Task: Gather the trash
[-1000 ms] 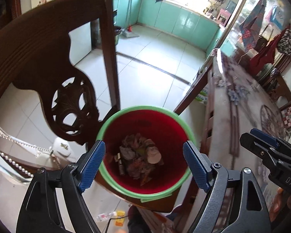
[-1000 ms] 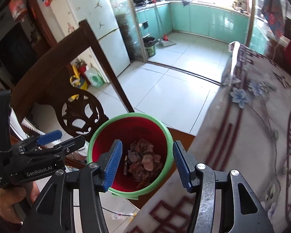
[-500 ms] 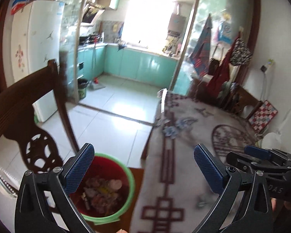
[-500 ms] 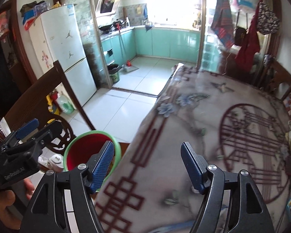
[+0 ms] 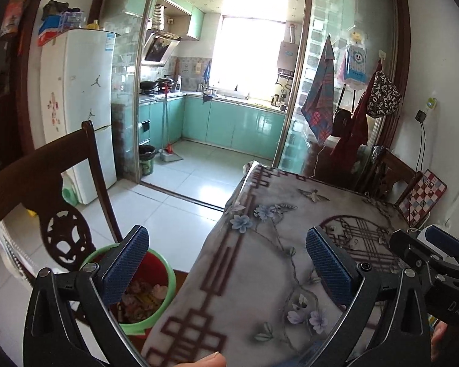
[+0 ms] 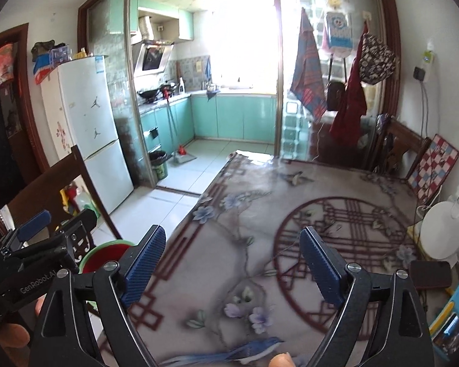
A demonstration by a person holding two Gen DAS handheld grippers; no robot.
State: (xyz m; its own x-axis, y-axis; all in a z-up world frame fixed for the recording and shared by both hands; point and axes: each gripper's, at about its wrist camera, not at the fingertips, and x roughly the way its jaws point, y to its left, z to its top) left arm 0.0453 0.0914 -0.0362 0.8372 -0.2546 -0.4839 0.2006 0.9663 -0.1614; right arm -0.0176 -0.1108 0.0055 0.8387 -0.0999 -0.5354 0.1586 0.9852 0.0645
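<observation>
A red bin with a green rim (image 5: pixel 160 298) stands on a chair seat left of the table, holding crumpled scraps of trash (image 5: pixel 143 293). Its rim also shows in the right wrist view (image 6: pixel 107 249). My left gripper (image 5: pixel 228 269) is open and empty, held above the table's left edge. My right gripper (image 6: pixel 232 264) is open and empty above the patterned tablecloth (image 6: pixel 260 229). Each gripper shows at the edge of the other's view. I see no loose trash on the cloth.
A dark carved wooden chair (image 5: pixel 49 189) stands left of the table. A white fridge (image 6: pixel 88 128) is behind it. A white round appliance (image 6: pixel 440 229), a dark phone-like object (image 6: pixel 430 273) and colourful items sit at the table's right edge. A checkered cushion (image 6: pixel 431 168) leans far right.
Both grippers have risen and tilted up from looking down into the bin to looking across the table toward the kitchen. The bin has slid to the lower left of both views.
</observation>
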